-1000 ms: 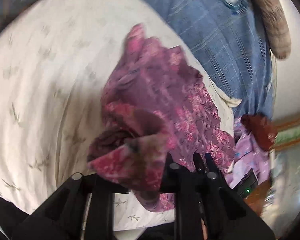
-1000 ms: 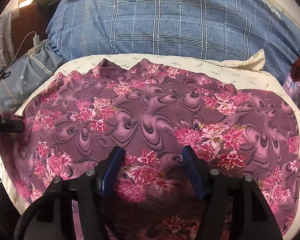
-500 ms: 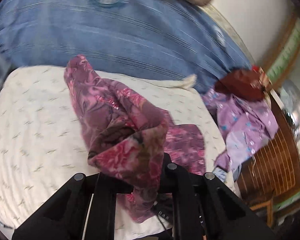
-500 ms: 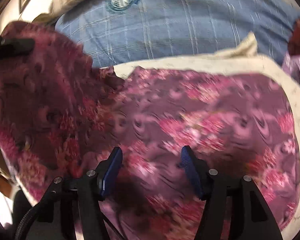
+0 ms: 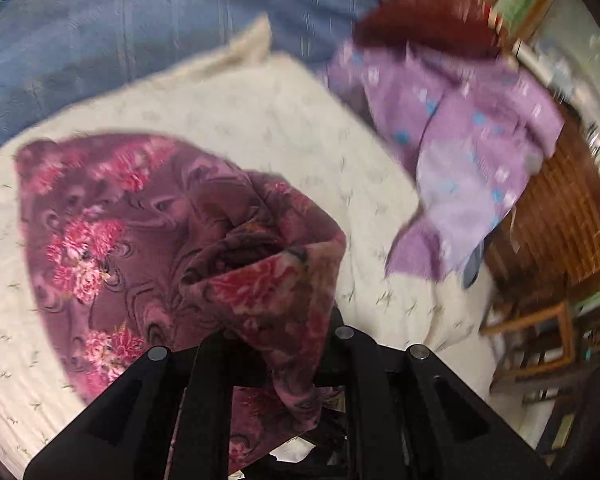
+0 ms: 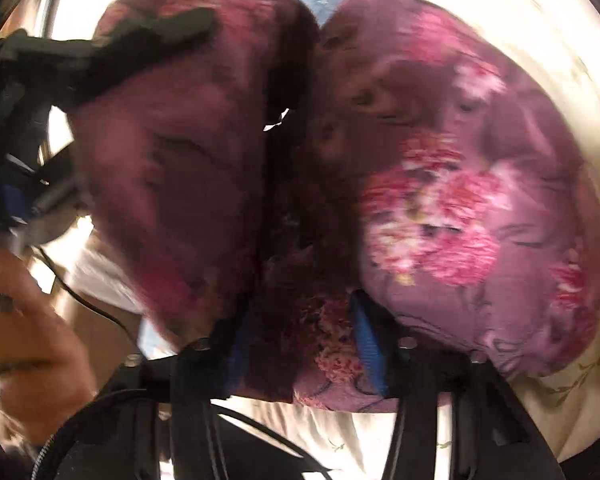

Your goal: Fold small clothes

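The left tongs point(image 5: 276, 344) sit at the bottom centre of the left wrist view, pinching a bunched corner of the floral garment point(image 5: 140, 216); the cloth wells up between the black fingers and hangs down over them. In the right wrist view the right tongs point(image 6: 300, 344), with blue pads point(image 6: 366, 340), are closed in on a gathered fold of the same garment point(image 6: 460, 208) at the lower centre of the frame.

The garment is a plum-purple fabric printed with pink and red flowers and dark swirls. In the left wrist view most of it lies spread over the left half of the frame on a cream bedsheet point(image 5: 268, 120) sprigged with small leaves, while the pinched corner is lifted and rumpled. In the right wrist view it is doubled over: one lobe fills the right of the frame and another stands to the upper left, with a dark crease between them. That view is blurred.

Across the upper left lobe in the right wrist view lies a black finger of the other tongs, and a bare hand point(image 6: 32, 336) shows at the lower left edge. The cloth blocks most of that view.

Beyond the sheet in the left wrist view, a blue checked blanket point(image 5: 120, 28) fills the upper left. A lilac garment point(image 5: 460, 140) with blue dots lies at the upper right, with a dark red cloth point(image 5: 424, 20) above it. A wooden chair point(image 5: 540, 340) stands at the lower right.

Counted: two tongs, one floral garment, one lilac garment, one red cloth.
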`<state>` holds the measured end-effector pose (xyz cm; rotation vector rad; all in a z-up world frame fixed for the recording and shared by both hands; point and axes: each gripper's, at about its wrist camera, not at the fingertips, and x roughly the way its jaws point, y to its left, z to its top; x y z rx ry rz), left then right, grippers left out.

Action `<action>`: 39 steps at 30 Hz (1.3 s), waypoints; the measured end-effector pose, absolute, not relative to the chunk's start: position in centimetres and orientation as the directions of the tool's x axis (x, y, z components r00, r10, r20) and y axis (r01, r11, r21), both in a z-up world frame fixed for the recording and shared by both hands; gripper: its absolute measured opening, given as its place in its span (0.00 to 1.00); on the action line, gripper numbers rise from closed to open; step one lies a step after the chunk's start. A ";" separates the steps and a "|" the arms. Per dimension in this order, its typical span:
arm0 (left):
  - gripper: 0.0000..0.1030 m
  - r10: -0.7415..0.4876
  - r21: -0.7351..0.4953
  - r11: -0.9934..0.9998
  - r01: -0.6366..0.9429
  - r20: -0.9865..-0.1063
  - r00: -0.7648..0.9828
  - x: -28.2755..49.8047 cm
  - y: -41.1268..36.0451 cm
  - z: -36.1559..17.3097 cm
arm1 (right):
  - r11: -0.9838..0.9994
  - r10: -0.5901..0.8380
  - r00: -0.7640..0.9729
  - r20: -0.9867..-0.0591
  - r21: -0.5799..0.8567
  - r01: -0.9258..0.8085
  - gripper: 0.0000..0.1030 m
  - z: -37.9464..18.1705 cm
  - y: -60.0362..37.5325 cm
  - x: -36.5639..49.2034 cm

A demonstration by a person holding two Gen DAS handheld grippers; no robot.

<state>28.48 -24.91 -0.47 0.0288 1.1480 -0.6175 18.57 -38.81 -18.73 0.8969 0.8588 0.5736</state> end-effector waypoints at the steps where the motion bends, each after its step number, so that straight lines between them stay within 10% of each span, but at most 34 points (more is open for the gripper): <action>1: 0.11 -0.423 -0.283 0.834 0.473 -0.879 0.220 28.9 -25.7 -1.3 | 0.490 0.748 0.545 -0.378 0.869 -0.071 0.34 -19.1 -39.2 18.6; 13: 0.49 -0.551 -0.440 0.760 0.479 -0.827 0.114 27.2 -22.1 5.2 | 0.430 0.769 0.543 -0.337 0.901 -0.050 0.25 -19.4 -40.7 18.0; 17: 0.80 -0.551 -0.403 0.803 0.440 -0.783 0.289 26.3 -16.1 7.4 | 0.477 0.730 0.550 -0.406 0.879 0.015 0.29 -18.2 -41.3 17.3; 25: 0.80 -0.617 -0.612 0.784 0.105 -0.750 0.237 27.0 -4.7 -2.8 | 0.594 0.437 0.806 -0.399 0.801 0.074 0.75 -11.1 -49.5 9.5; 30: 0.80 -0.686 -0.677 0.727 0.115 -0.710 0.159 26.1 -7.5 -5.7 | 0.648 0.488 0.757 -0.435 0.762 0.020 0.79 -9.4 -48.0 13.8; 32: 0.80 -0.686 -0.676 0.727 0.117 -0.716 0.127 25.7 -8.5 -6.3 | 0.664 0.492 0.729 -0.476 0.747 0.039 0.72 -10.6 -46.6 16.8; 34: 0.80 -0.661 -0.648 0.751 0.131 -0.740 0.129 25.5 -9.2 -6.1 | 0.674 0.553 0.671 -0.495 0.738 -0.011 0.09 -10.4 -44.6 20.4; 39: 0.80 -0.659 -0.636 0.752 0.171 -0.736 0.157 25.0 -8.5 -5.0 | 0.576 0.568 0.744 -0.352 0.816 -0.054 0.09 -7.8 -46.8 17.7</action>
